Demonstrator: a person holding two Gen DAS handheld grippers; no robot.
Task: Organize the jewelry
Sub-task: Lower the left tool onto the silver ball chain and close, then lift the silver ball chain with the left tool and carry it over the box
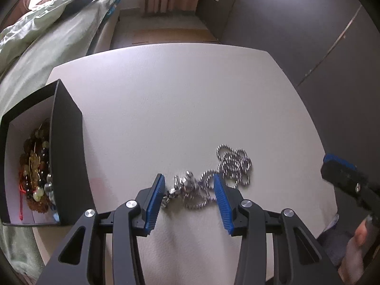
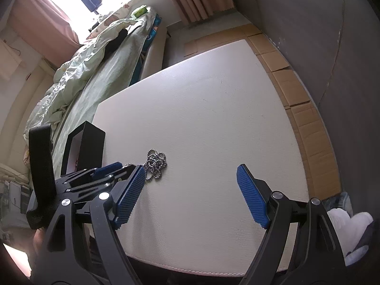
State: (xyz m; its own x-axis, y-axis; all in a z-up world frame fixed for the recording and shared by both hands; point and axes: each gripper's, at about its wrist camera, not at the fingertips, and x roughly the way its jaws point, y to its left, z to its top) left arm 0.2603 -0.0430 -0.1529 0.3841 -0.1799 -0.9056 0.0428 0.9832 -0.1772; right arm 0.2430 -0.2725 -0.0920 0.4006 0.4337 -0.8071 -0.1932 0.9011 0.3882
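A silver ring-link chain [image 1: 228, 166] with a chunky silver pendant lies on the white table [image 1: 178, 95]. My left gripper [image 1: 188, 180] is open, low over the table, with its blue pads on either side of the pendant end. A black box [image 1: 67, 154] at the left holds several beaded pieces of jewelry [image 1: 36, 166]. My right gripper [image 2: 191, 173] is open and empty, held above the table's near right part; its tip shows in the left wrist view [image 1: 339, 163]. The chain [image 2: 155, 163] and box [image 2: 91, 140] also show in the right wrist view, with the left gripper [image 2: 111, 169] over the chain's near end.
A bed with a pale green quilt [image 1: 47, 23] runs along the table's left side. A dark wardrobe [image 1: 296, 23] stands at the right. Flattened cardboard [image 2: 296, 99] lies on the floor beyond the table's right edge.
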